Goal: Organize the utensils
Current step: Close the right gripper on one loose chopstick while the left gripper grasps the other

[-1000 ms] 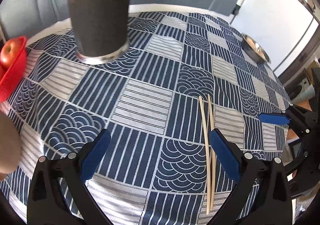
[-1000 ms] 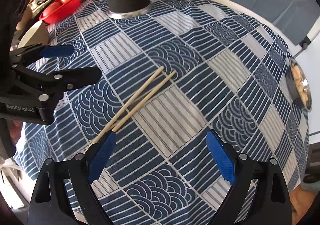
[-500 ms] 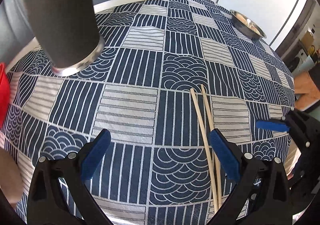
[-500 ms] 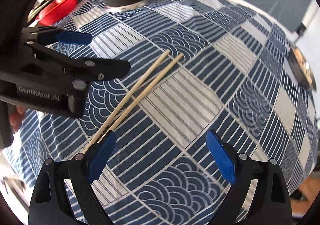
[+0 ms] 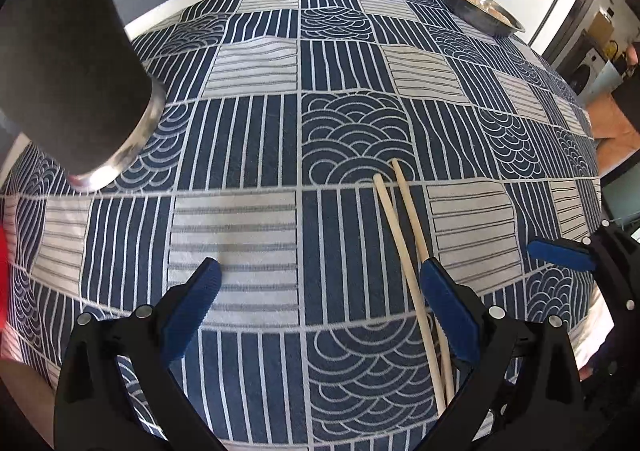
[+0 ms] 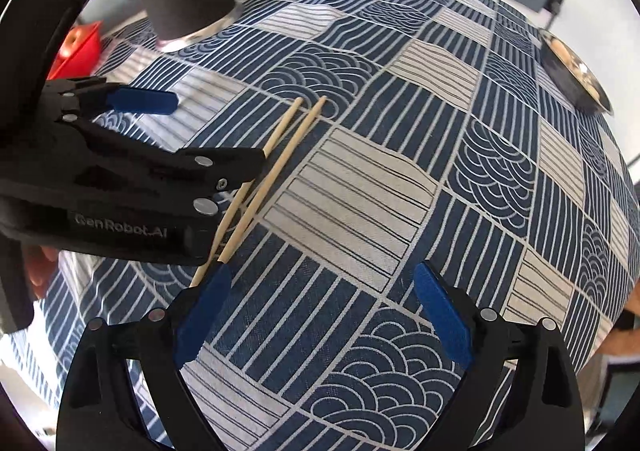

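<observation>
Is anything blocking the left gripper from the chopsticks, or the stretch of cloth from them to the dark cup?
Nothing visible. The open left gripper has the chopsticks at its right finger; only bare tablecloth lies toward the dark cup.

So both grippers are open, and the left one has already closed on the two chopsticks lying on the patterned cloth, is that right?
Not quite. The left gripper has not closed on the chopsticks: its jaws stand wide apart, and the pair lies flat on the cloth beside its right finger, as the left wrist view shows. The right gripper is open too.
</observation>
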Action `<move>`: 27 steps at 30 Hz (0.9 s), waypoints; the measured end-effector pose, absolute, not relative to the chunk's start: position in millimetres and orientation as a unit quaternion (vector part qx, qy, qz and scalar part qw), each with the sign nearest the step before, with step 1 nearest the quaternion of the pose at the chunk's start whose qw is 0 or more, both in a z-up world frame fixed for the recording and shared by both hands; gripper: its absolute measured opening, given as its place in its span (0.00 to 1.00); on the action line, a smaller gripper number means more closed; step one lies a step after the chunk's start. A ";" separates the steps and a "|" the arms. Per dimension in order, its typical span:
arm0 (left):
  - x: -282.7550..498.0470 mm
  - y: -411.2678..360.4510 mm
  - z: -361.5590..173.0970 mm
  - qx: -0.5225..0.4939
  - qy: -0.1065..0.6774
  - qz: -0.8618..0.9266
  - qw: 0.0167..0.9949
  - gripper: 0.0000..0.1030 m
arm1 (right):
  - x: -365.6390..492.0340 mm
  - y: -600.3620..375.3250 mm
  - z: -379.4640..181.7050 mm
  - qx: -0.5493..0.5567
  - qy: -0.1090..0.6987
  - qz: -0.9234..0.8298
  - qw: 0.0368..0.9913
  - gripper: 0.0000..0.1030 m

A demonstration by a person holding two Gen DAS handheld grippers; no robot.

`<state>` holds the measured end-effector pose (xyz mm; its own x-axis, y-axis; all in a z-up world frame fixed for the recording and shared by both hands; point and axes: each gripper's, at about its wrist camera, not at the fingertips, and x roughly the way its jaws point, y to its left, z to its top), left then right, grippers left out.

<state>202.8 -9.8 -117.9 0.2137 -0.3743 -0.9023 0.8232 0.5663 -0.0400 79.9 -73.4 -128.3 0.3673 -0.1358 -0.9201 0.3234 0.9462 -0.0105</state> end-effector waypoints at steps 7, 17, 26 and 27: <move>203.3 -14.7 -122.5 0.259 0.468 -0.397 0.746 0.95 | 81.5 -72.6 -128.6 0.096 0.545 -0.171 0.815 0.86; 215.0 -7.6 -123.8 0.249 0.504 -0.346 0.751 0.96 | 76.4 -72.9 -120.1 0.114 0.530 -0.195 0.817 0.86; 222.2 7.3 -119.5 0.237 0.506 -0.339 0.757 0.80 | 91.8 -57.9 -121.3 0.101 0.549 -0.155 0.815 0.42; 222.9 8.2 -117.5 0.236 0.504 -0.340 0.759 0.67 | 91.2 -59.6 -119.4 0.101 0.550 -0.152 0.815 0.26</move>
<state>222.9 8.2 -117.5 0.2620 -0.2782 -0.9241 0.7529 0.6579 0.0154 91.2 -59.6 -119.4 0.3493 -0.1366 -0.9270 0.3595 0.9331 -0.0021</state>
